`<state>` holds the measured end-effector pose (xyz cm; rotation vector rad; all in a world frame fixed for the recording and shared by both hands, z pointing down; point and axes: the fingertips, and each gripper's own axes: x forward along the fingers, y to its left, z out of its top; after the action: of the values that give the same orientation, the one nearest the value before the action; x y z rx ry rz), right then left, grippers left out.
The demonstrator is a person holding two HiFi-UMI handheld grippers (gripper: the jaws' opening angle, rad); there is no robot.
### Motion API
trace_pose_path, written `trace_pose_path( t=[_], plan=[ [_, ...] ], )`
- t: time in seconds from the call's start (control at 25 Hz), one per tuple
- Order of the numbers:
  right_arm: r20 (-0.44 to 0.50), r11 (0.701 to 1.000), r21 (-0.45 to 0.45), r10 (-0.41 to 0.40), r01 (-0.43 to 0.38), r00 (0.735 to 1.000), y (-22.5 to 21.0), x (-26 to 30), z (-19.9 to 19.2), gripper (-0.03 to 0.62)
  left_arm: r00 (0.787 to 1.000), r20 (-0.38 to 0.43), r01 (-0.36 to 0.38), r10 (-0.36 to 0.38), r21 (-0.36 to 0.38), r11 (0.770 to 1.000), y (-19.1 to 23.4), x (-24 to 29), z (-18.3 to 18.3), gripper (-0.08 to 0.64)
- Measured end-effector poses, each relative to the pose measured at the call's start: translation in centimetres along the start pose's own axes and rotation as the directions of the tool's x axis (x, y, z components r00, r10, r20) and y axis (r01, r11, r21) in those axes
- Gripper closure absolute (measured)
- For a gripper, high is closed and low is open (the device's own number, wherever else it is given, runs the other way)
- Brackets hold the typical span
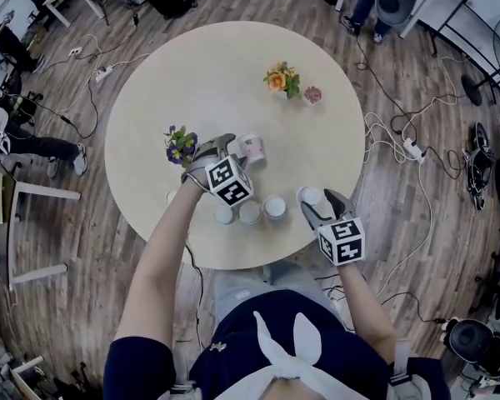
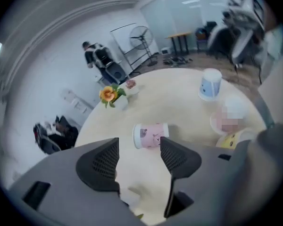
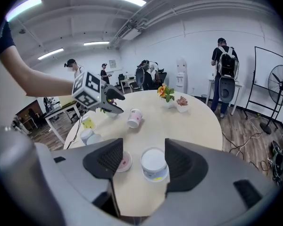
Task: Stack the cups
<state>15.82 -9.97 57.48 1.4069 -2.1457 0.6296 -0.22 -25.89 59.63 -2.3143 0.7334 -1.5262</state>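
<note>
Cups sit spread over a round pale table (image 1: pixel 158 98). One pink cup (image 1: pixel 252 148) lies tipped on its side near the middle, and everything else here is placed from it. Just beside it, on the person's side, hangs the left gripper (image 2: pixel 138 146). Its jaws are spread wide and pinch nothing, and the pink cup lies just past their tips.

Nearer the person than the pink cup, a row of three cups (image 1: pixel 250 212) stands by the table's edge, with a white cup (image 3: pixel 154 164) to their right. The right gripper (image 3: pixel 143 147) sits at that white cup with its jaws apart. The cup is framed between them and not squeezed.

Beyond the pink cup stand orange flowers (image 1: pixel 281 79) and a small pink plant (image 1: pixel 313 95). Purple flowers (image 1: pixel 181 146) crowd close on its left, right beside the left gripper.

The head view shows the upright cups only as pale rims from above. The left gripper view shows one as a blue cup (image 2: pixel 210 84), and the right gripper view shows a yellow cup (image 3: pixel 87 122).
</note>
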Motion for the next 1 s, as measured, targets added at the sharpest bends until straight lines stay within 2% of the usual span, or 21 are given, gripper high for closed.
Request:
trace_pose_path(
  t=[0.04, 0.12, 0.24, 0.32, 0.4, 0.48, 0.56, 0.64, 0.68, 0.72, 0.76, 0.8, 0.84, 0.96, 1.0],
  plan=[
    [0.0, 1.0, 0.005, -0.001, 0.001, 1.0, 0.0, 0.0, 0.0, 0.311, 1.0, 0.001, -0.024, 0.024, 0.124, 0.992, -0.7, 0.5, 0.3, 0.294],
    [0.002, 1.0, 0.016, -0.004, 0.004, 1.0, 0.0, 0.0, 0.0, 0.311, 0.999, 0.009, -0.049, 0.049, 0.31, 0.949, -1.7, 1.3, 1.0, 0.293],
    [0.003, 0.999, 0.032, -0.01, 0.009, 1.0, 0.2, 0.1, -0.1, 0.311, 0.999, 0.02, -0.048, 0.043, 0.475, 0.879, -2.7, 2.3, 1.9, 0.293],
    [0.002, 0.999, 0.04, -0.014, 0.014, 1.0, 0.2, 0.1, -0.3, 0.311, 0.999, 0.018, -0.036, 0.031, 0.585, 0.81, -3.2, 3.0, 2.3, 0.292],
    [0.001, 0.998, 0.051, -0.022, 0.022, 1.0, 0.2, -0.1, -0.5, 0.311, 1.0, 0.011, -0.019, 0.016, 0.701, 0.713, -3.9, 3.7, 2.5, 0.292],
    [-0.001, 0.997, 0.066, -0.033, 0.033, 0.999, 0.2, -0.3, -0.9, 0.311, 1.0, 0.01, -0.004, -0.007, 0.804, 0.595, -4.8, 4.3, 2.7, 0.29],
    [-0.005, 0.995, 0.084, -0.044, 0.044, 0.999, 0.2, -0.5, -1.3, 0.311, 0.999, 0.01, 0.007, -0.033, 0.886, 0.463, -5.9, 4.8, 2.6, 0.287],
    [-0.007, 0.994, 0.1, -0.053, 0.054, 0.999, 0.0, -0.6, -1.7, 0.311, 0.999, -0.011, 0.025, -0.047, 0.948, 0.318, -6.6, 5.6, 2.3, 0.283],
    [-0.008, 0.993, 0.105, -0.057, 0.058, 0.998, -0.2, -0.6, -1.9, 0.311, 0.998, -0.031, 0.042, -0.047, 0.966, 0.257, -6.7, 6.1, 2.1, 0.283],
    [-0.007, 0.992, 0.111, -0.06, 0.061, 0.998, -0.3, -0.6, -2.0, 0.311, 0.997, -0.055, 0.064, -0.047, 0.973, 0.221, -6.7, 6.6, 1.9, 0.28],
    [-0.007, 0.991, 0.116, -0.063, 0.064, 0.998, -0.5, -0.7, -2.1, 0.311, 0.996, -0.08, 0.089, -0.049, 0.972, 0.218, -6.8, 7.1, 1.8, 0.276],
    [-0.007, 0.99, 0.122, -0.066, 0.066, 0.998, -0.5, -0.7, -2.1, 0.311, 0.993, -0.105, 0.116, -0.056, 0.963, 0.245, -6.8, 7.4, 1.7, 0.275],
    [-0.006, 0.99, 0.126, -0.068, 0.068, 0.998, -0.5, -0.7, -2.2, 0.311, 0.989, -0.13, 0.144, -0.067, 0.945, 0.294, -6.7, 7.7, 1.7, 0.272],
    [-0.004, 0.989, 0.131, -0.071, 0.071, 0.997, -0.5, -0.8, -2.1, 0.311, 0.971, -0.2, 0.238, -0.131, 0.841, 0.486, -6.5, 7.7, 2.0, 0.264],
    [-0.004, 0.989, 0.132, -0.071, 0.071, 0.997, -0.5, -0.8, -2.1, 0.311, 0.963, -0.222, 0.268, -0.15, 0.804, 0.531, -6.3, 7.7, 2.0, 0.264]
  ],
)
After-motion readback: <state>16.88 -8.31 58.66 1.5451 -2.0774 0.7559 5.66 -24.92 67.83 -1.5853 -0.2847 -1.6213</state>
